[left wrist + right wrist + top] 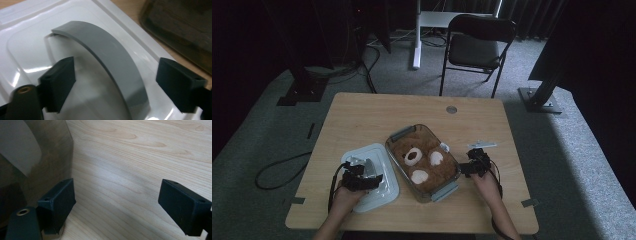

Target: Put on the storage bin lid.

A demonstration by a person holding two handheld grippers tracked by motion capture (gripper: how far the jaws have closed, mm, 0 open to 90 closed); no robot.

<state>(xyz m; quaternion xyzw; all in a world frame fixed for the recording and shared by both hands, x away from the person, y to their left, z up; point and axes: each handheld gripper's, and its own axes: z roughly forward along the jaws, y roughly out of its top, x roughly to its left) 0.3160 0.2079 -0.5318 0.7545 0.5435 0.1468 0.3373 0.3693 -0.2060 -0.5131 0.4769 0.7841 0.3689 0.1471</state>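
A white lid (383,197) with a curved grey handle (110,60) lies flat on the wooden table, left of a glass container (451,189). Inside the container is a brown plush toy (422,162) with white patches. My left gripper (368,175) hovers low over the lid (30,50). Its jaws stand on either side of the handle with gaps on both sides, so the left gripper (117,72) is open. My right gripper (469,167) sits beside the container's right wall (45,157). This right gripper (117,195) is open over bare wood, its left pad close to the glass.
A small pale plastic piece (482,144) lies on the table just beyond my right gripper. A round grommet (451,109) sits near the table's far edge. A black folding chair (477,47) stands behind the table, and a cable (277,172) trails on the floor at left.
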